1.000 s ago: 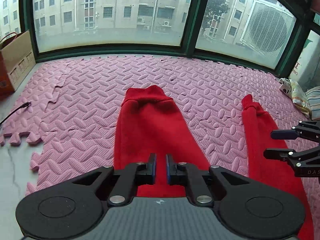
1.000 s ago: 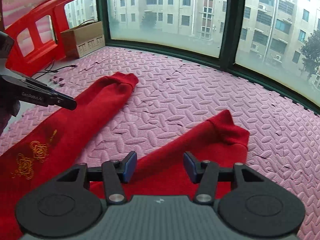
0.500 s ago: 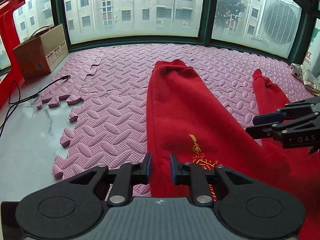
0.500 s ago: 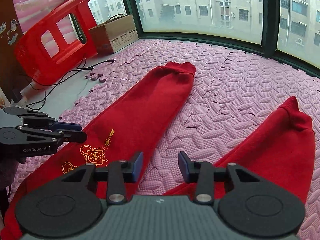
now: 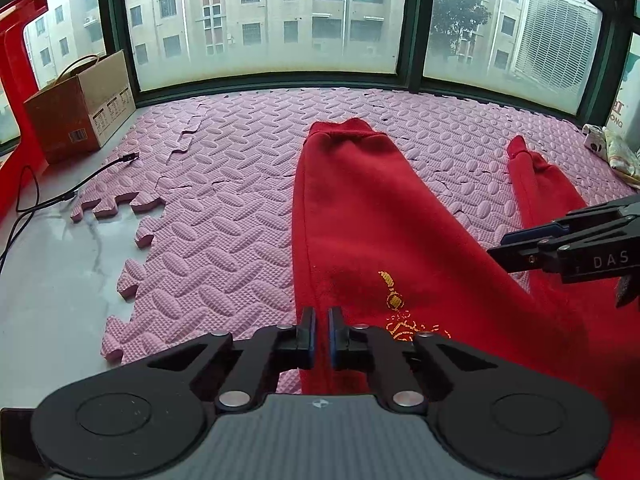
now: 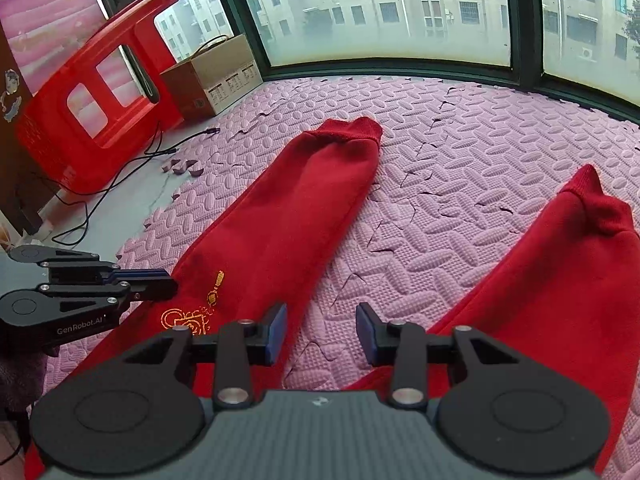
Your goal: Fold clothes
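Red trousers with gold embroidery (image 5: 396,312) lie flat on the pink foam mat (image 5: 224,216), legs spread towards the window. The left leg (image 5: 360,208) also shows in the right wrist view (image 6: 296,220), with the right leg (image 6: 560,280) beside it. My left gripper (image 5: 320,336) hovers over the left leg's outer edge, jaws almost closed with a narrow gap and nothing between them; it also shows in the right wrist view (image 6: 160,282). My right gripper (image 6: 321,330) is open and empty above the mat between the legs; it also shows in the left wrist view (image 5: 504,244).
A cardboard box (image 5: 80,104) and a red plastic chair (image 6: 92,96) stand at the left by the window. A black cable (image 5: 52,196) lies on the bare marble floor (image 5: 48,280) left of the mat's jagged edge. Patterned cloth (image 5: 616,152) lies far right.
Both grippers have pulled back towards the waist, so more of the trousers and the embroidery shows. The left jaws stay almost closed; the right stays open.
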### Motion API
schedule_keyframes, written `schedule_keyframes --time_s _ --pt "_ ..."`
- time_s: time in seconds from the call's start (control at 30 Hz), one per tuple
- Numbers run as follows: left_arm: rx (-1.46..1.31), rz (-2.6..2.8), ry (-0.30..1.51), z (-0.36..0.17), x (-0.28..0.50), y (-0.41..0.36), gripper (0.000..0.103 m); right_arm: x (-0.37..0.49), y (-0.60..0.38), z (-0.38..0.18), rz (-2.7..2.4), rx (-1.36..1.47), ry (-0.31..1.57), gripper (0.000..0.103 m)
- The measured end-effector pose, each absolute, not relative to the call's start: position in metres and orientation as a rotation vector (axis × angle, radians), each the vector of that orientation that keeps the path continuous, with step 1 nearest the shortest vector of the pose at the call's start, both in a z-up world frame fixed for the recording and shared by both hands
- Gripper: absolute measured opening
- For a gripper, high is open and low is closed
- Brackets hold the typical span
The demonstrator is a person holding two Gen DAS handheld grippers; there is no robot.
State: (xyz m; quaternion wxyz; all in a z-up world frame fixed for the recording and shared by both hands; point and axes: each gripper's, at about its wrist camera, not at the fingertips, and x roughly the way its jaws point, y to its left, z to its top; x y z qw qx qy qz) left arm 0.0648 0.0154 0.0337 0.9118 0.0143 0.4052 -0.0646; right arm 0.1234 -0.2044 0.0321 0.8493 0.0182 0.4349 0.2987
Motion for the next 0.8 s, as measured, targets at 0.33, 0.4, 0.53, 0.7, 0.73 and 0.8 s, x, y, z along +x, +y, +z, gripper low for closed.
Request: schedule_keyframes --time_s 0.33,0.4,0.53,0.7,0.73,0.8 --pt "-0.014 -0.128 0.824 0.044 0.060 0.024 0.006 0.133 -0.191 0.028 0.618 0.074 0.913 0.039" --pt "-0.006 -0.119 0.833 0.042 0.060 0.026 0.006 0.131 -0.183 0.025 0.583 -0.004 0.906 0.038" --pt "-0.009 -0.115 0.854 0.036 0.060 0.032 0.006 0.123 -0.171 0.025 0.549 -0.143 0.859 0.039" --pt "-0.007 -0.118 0.866 0.033 0.060 0.034 0.007 0.120 -0.162 0.029 0.488 -0.245 0.819 0.039" --pt "-0.003 -0.119 0.870 0.032 0.060 0.035 0.007 0.122 -0.163 0.028 0.482 -0.245 0.822 0.037" --pt "-0.002 -0.125 0.873 0.032 0.060 0.036 0.007 0.123 -0.166 0.030 0.485 -0.222 0.805 0.036"
